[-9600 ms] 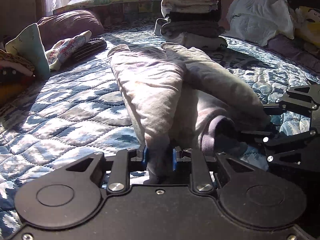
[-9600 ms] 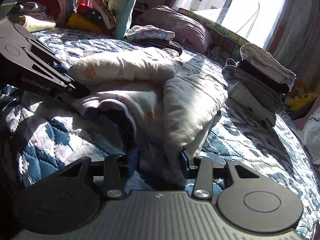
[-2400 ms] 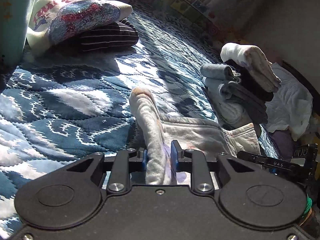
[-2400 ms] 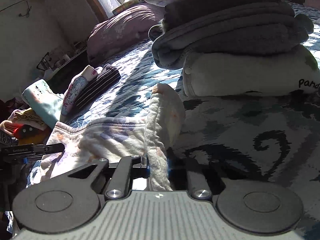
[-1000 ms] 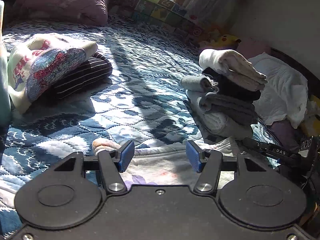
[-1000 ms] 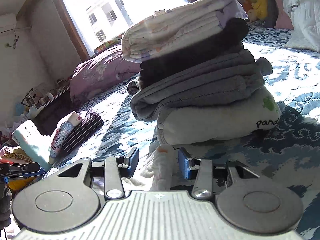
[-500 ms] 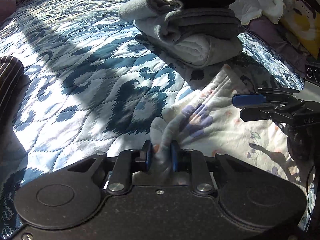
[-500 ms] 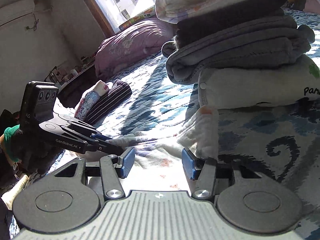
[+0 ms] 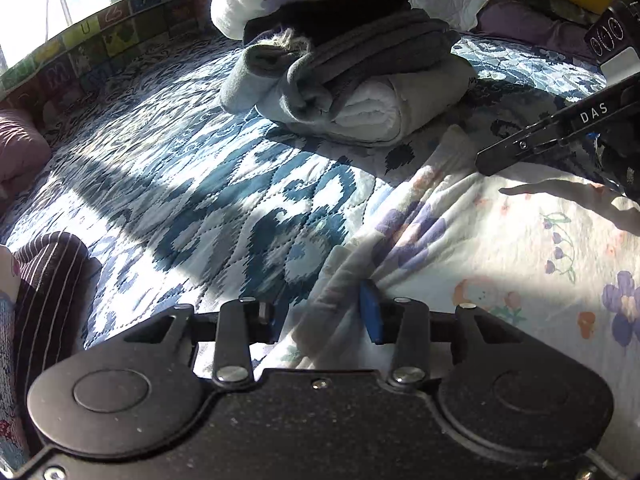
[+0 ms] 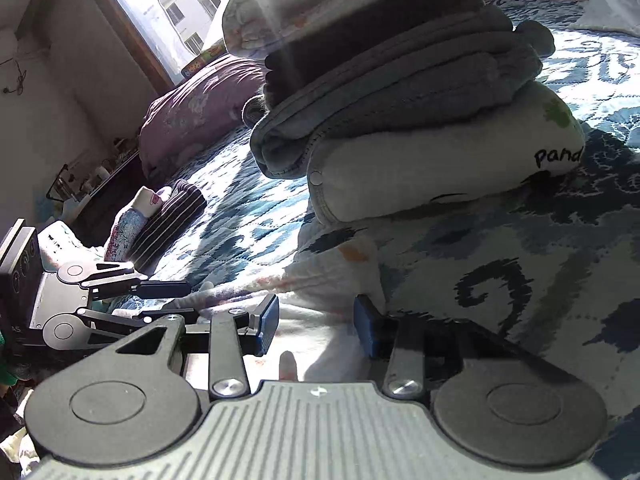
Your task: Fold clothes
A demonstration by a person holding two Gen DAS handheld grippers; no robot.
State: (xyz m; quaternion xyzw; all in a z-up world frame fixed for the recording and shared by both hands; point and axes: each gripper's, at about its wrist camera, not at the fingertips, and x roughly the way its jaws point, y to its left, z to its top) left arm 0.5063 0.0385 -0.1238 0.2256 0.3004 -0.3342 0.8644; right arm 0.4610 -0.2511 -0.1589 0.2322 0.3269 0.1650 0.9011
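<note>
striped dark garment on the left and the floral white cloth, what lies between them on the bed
Only bare blue-and-white quilted bedspread lies between the striped dark garment and the floral white cloth; the left wrist view shows it.

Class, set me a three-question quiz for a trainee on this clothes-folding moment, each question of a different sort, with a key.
1. True or false: the left gripper has its jaws apart with a bunch of the floral garment between them.
2. Which item lies at the bottom of the folded stack?
A. a black piece
B. a cream piece with "pand" lettering
C. a grey piece
3. Fill in: the right gripper is ____, its blue pads spread over the garment on the blue patterned quilt.

Key: 1 true; 2 B; 3 open.
</note>
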